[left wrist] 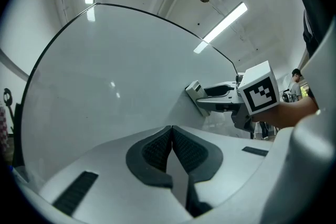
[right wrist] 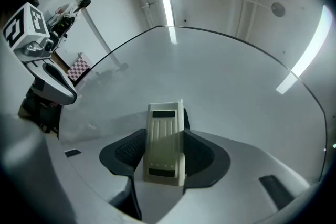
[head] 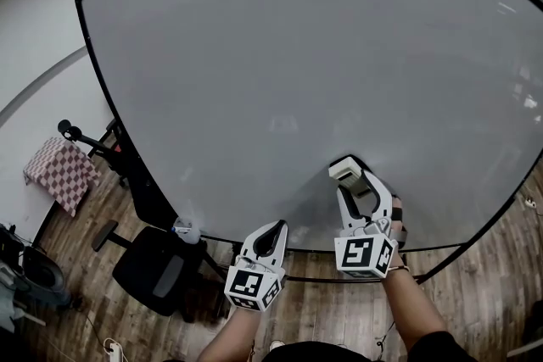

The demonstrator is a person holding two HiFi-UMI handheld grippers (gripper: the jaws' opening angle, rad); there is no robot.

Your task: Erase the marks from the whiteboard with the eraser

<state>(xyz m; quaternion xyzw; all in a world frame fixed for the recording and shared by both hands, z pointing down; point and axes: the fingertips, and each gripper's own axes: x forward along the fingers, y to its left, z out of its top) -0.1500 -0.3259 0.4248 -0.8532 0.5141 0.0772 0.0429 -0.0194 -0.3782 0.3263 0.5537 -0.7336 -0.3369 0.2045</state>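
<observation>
A large whiteboard (head: pixel 297 72) with a black frame fills the head view; I see no marks on it. My right gripper (head: pixel 349 174) is shut on a cream eraser (head: pixel 346 171), whose end presses against the lower part of the board. In the right gripper view the eraser (right wrist: pixel 166 141) sits upright between the dark pads. My left gripper (head: pixel 273 235) hangs lower and to the left, near the board's bottom edge, shut with nothing in it. In the left gripper view its pads (left wrist: pixel 157 152) meet, and the right gripper with the eraser (left wrist: pixel 195 93) shows beyond on the board (left wrist: pixel 105 76).
A black office chair (head: pixel 157 267) stands on the wood floor below the board's left corner. A checked cloth (head: pixel 59 172) lies at far left beside a black stand (head: pixel 85 136). The board's bottom rail (head: pixel 314 254) runs just above my hands.
</observation>
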